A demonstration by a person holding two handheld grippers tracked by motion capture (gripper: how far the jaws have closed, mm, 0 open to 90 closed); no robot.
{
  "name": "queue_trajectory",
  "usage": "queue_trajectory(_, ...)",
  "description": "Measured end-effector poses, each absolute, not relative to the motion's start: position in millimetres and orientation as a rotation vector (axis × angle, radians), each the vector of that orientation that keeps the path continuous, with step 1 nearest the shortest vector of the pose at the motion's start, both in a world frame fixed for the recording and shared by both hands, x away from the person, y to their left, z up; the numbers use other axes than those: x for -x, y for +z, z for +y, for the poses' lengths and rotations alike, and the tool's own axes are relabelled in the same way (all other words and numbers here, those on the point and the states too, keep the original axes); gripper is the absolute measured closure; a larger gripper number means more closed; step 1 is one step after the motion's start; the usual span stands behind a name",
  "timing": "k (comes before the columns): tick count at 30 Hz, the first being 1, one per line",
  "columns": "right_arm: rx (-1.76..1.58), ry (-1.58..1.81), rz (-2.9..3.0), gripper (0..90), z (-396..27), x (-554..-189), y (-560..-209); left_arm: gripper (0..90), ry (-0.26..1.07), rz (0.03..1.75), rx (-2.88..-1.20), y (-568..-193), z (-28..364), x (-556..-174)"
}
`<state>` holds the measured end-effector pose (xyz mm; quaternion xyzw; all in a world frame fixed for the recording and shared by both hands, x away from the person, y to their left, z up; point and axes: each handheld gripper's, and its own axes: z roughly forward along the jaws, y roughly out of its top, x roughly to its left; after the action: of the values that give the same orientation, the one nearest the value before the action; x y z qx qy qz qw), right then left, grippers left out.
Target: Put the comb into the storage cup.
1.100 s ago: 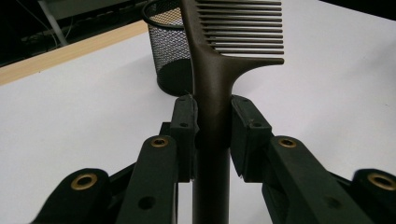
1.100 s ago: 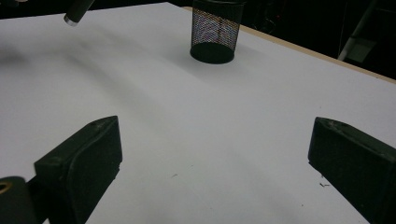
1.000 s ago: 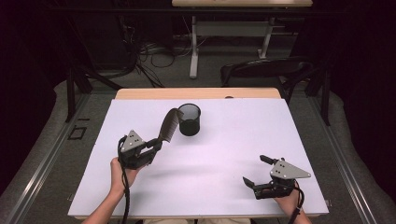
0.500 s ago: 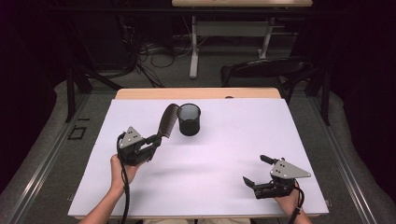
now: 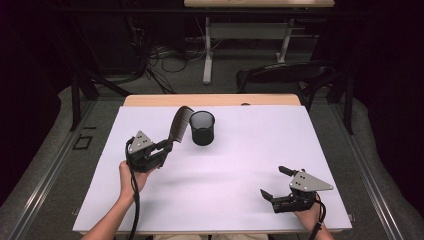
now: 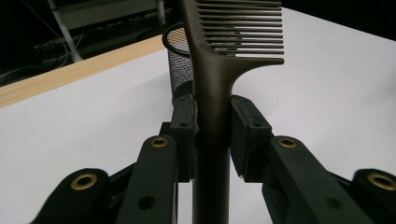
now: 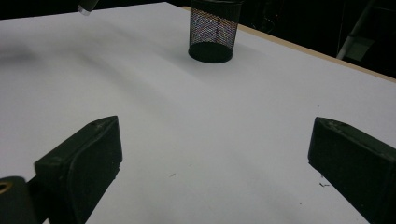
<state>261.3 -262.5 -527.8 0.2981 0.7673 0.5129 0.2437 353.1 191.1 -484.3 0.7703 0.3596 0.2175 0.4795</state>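
The left gripper [image 5: 165, 146] clamps the comb [image 5: 181, 125] by its handle, teeth end at one o'clock, just beside the mesh cup [image 5: 202, 128].

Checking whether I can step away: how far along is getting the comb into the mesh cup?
Done: left tongs grip the comb by its handle, lifted off the table. In hand: it hangs beside the mesh cup. Left: lowering it inside. Right tongs rest open, idle.
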Motion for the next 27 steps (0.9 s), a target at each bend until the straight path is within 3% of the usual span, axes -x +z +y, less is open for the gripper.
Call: queue_trajectory(27, -0.811, 1.402, 2.098, 2.6, -262.7, -261.5, -527.8, 72.7, 0.540, 0.885, -1.840, -471.1, 183.0, -376.5)
